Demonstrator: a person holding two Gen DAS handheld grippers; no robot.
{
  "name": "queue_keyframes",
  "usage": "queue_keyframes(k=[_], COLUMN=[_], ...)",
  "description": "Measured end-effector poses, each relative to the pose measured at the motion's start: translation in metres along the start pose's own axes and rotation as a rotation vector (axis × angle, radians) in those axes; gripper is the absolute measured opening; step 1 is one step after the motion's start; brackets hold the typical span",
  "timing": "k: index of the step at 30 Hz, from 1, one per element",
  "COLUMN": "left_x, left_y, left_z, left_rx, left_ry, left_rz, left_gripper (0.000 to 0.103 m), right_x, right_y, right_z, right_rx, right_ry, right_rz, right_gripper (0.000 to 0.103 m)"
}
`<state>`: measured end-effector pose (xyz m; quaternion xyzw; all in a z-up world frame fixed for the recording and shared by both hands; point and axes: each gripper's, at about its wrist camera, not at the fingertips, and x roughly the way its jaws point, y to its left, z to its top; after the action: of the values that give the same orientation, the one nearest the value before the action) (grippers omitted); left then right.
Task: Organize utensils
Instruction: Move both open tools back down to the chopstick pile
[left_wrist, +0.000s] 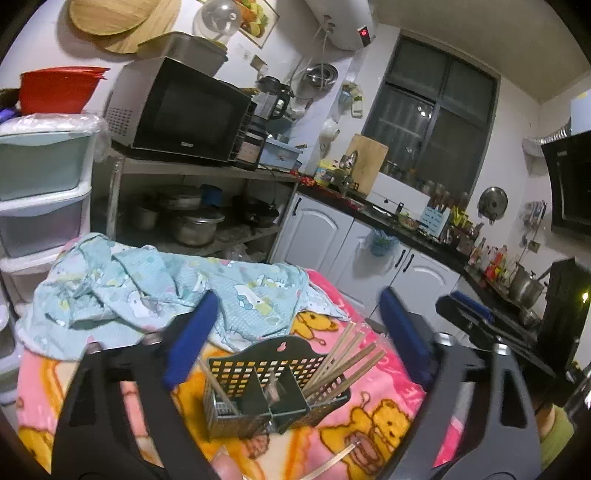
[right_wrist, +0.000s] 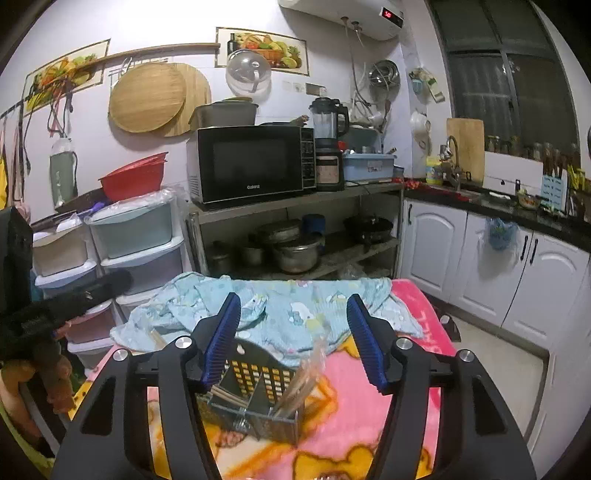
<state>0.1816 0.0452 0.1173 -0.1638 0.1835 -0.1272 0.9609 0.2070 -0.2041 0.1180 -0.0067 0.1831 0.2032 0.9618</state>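
Left gripper (left_wrist: 295, 332): jaws spread wide, nothing between the pads. Right gripper (right_wrist: 295, 339): jaws well apart, nothing gripped. Utensil holder (left_wrist: 273, 384): dark perforated metal, divided into compartments, standing on the pink blanket (left_wrist: 399, 398) just ahead of both grippers. Chopsticks (left_wrist: 347, 362): a bundle leaning out of its right compartment; one stick in the left. Loose chopstick (left_wrist: 332, 461): flat on the blanket, nearest the left camera. Blue cloth (right_wrist: 295, 306): crumpled just behind the holder, covering the table's far edge. Beyond: shelf of pots (right_wrist: 295, 251), microwave (right_wrist: 251, 166), plastic drawers (right_wrist: 136, 236); open floor beside white cabinets (right_wrist: 436, 243) on the right.
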Motion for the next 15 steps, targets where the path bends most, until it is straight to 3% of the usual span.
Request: queue_keyframes(k=[3, 15], left_x=[-0.008, -0.039], left_y=[0.002, 0.013], left_z=[-0.003, -0.023], left_rx=[0.0, -0.014], left_ry=[-0.01, -0.009], left_rz=[0.014, 0.07], left_gripper=[0.092, 0.092], right_x=[-0.007, -0.031], right_y=[-0.004, -0.012], right_z=[-0.007, -0.042], right_rx=[0.02, 0.05], right_ry=[0.008, 0.057], right_rz=[-0.006, -0.029], right_gripper=[0.063, 0.067])
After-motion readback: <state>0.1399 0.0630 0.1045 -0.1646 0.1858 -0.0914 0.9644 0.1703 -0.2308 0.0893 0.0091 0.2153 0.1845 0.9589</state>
